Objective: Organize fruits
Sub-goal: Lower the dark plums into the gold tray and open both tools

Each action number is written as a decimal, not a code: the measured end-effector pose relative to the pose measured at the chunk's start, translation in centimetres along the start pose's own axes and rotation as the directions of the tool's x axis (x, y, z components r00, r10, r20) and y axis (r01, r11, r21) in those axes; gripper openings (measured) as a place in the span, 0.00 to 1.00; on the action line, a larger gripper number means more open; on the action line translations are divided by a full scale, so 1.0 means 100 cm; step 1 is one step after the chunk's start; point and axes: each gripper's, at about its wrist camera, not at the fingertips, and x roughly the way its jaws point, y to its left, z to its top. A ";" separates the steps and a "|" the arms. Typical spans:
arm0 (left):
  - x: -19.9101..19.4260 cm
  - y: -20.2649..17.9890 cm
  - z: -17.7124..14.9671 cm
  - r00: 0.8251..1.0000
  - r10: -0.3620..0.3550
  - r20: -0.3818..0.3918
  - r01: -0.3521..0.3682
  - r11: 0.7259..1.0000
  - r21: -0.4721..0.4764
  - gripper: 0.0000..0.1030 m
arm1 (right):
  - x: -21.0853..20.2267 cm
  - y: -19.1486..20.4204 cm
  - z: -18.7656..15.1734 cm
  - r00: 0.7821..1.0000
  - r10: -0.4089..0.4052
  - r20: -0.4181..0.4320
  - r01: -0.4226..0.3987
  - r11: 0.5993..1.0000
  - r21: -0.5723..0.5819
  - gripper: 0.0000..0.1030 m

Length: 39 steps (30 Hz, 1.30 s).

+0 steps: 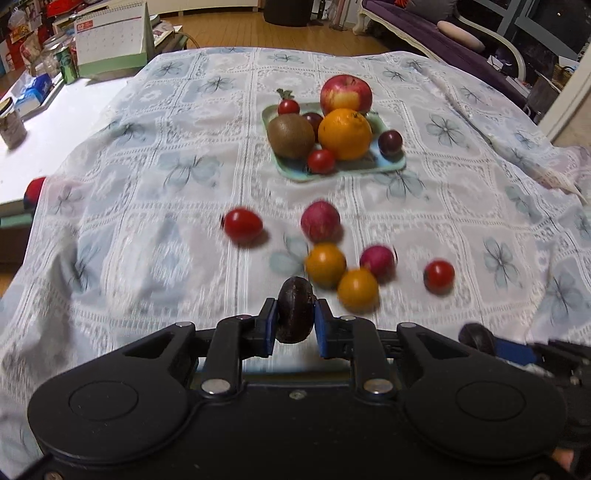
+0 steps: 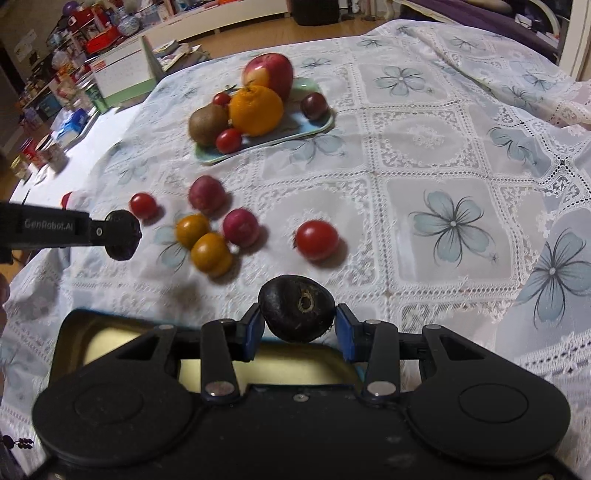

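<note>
My left gripper [image 1: 294, 320] is shut on a dark round fruit [image 1: 295, 314], held above the cloth; it also shows in the right wrist view [image 2: 123, 240]. My right gripper [image 2: 299, 330] is shut on another dark fruit [image 2: 297, 308] with a round stem scar. A pale green tray [image 1: 369, 166] holds an apple [image 1: 345, 94], an orange [image 1: 344, 133], a kiwi [image 1: 290, 134], small tomatoes and dark plums. Loose on the cloth lie red tomatoes [image 1: 242, 225], two orange fruits [image 1: 357, 288] and two reddish plums [image 1: 320, 220].
A yellow-lined tin [image 2: 306, 363] sits under my right gripper. The table carries a lace floral cloth [image 2: 443, 147]. At the left stand a desk calendar [image 1: 110, 40], jars and boxes. A purple sofa [image 1: 443, 33] is behind the table.
</note>
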 end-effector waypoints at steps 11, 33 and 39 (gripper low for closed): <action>-0.032 0.022 -0.070 0.999 0.033 0.005 -0.033 0.998 -0.045 0.27 | -0.019 0.018 -0.033 0.999 0.038 -0.037 -0.041 0.996 -0.085 0.41; -0.035 0.051 -0.112 0.997 0.081 -0.016 -0.083 0.988 -0.131 0.30 | -0.009 0.026 -0.055 0.996 -0.006 -0.087 -0.005 0.993 -0.120 0.41; -0.036 0.059 -0.114 0.995 0.092 -0.030 -0.096 0.982 -0.163 0.30 | -0.009 0.031 -0.058 0.996 -0.007 -0.089 -0.006 0.990 -0.141 0.41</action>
